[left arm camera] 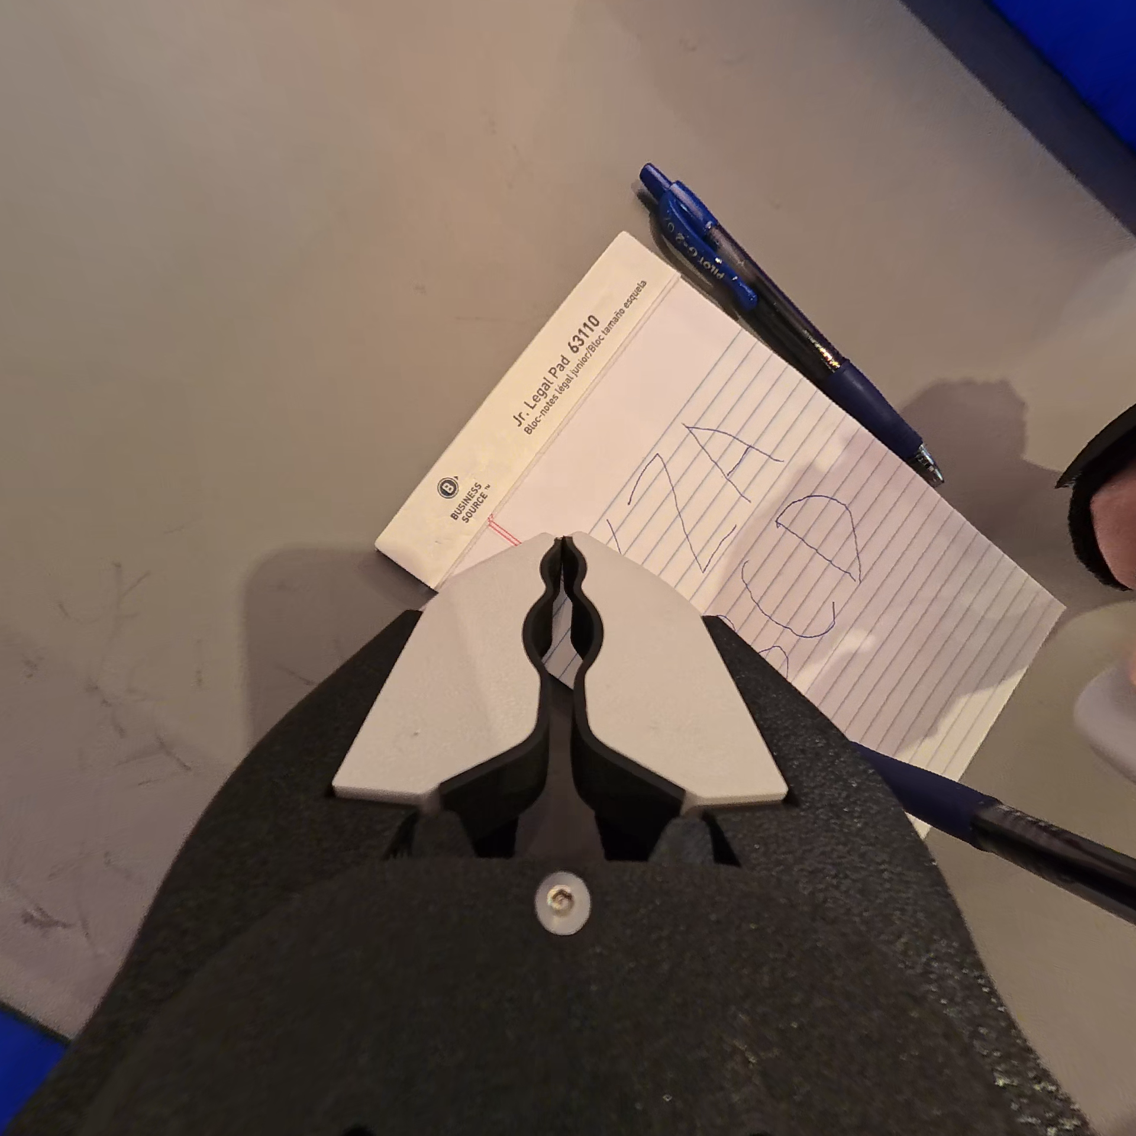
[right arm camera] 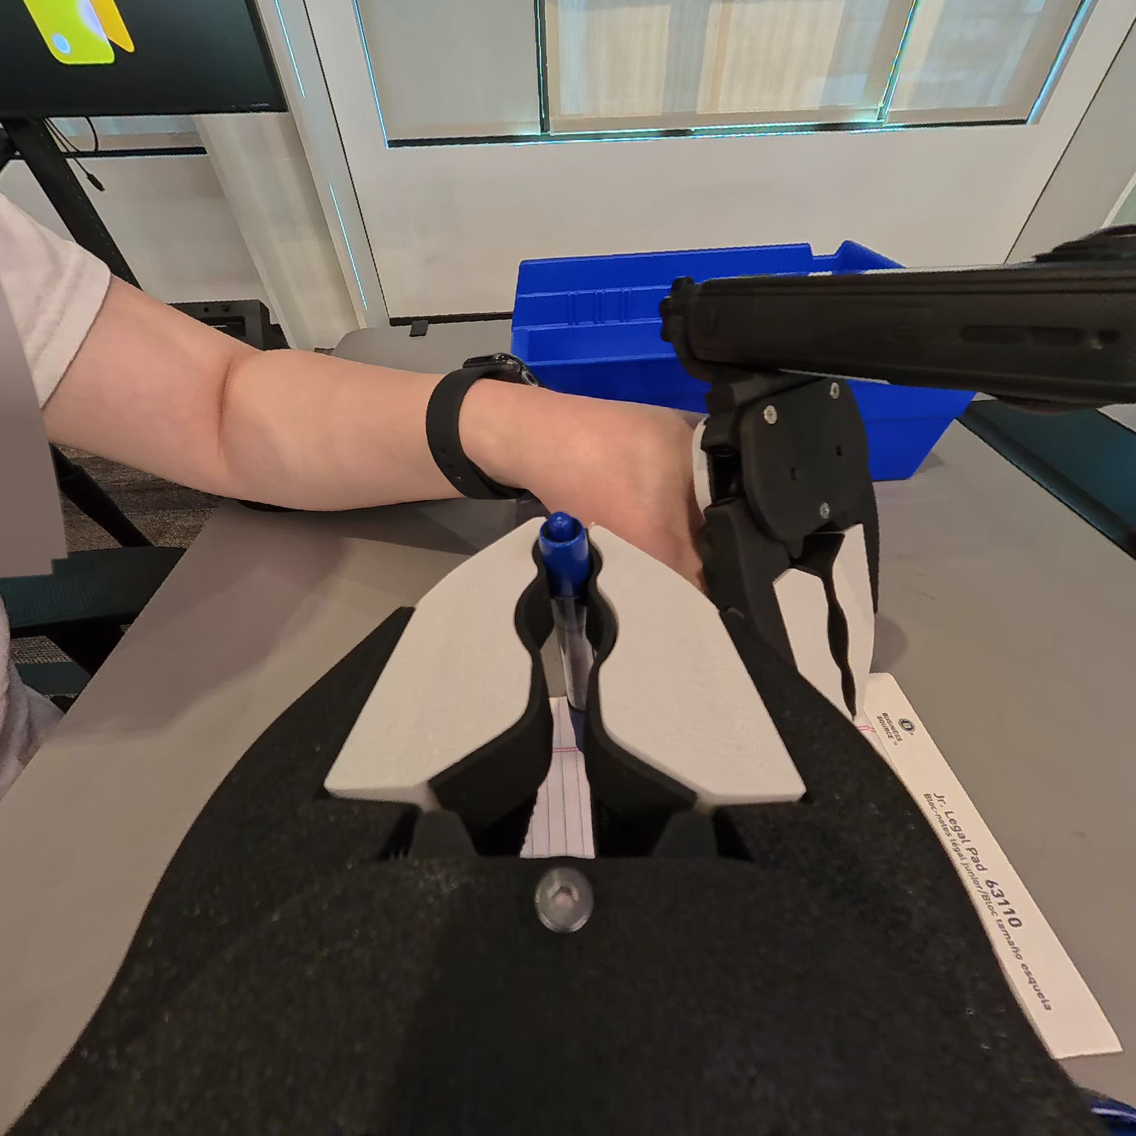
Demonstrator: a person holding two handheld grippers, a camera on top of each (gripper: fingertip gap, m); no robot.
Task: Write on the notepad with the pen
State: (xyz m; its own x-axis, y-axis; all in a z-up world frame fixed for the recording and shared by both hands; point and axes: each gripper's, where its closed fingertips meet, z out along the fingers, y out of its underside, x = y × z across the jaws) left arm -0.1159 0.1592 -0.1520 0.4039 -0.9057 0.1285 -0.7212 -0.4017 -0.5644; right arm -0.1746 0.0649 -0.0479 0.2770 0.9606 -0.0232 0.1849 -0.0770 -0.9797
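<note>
Right gripper (right arm camera: pixel 562 556) clenched on the pen (right arm camera: pixel 568 590), tip on the notepad (left arm camera: pixel 768 504) mid-desk (left arm camera: pixel 215 246); left gripper (left arm camera: pixel 562 544), fingers clenched empty, pins the pad's binding corner: keep that down-pressure steady, pen near upright, light short strokes, avoid the spare pen (left arm camera: pixel 787 319).

Blue bin (right arm camera: pixel 615 344) on grey table (right arm camera: pixel 983 615); dark monitor (right arm camera: pixel 153 74) behind.

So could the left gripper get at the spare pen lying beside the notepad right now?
Probably yes: the spare pen lies uncovered on the table past the notepad, nothing in between. But the left gripper is shut and must open first.
</note>
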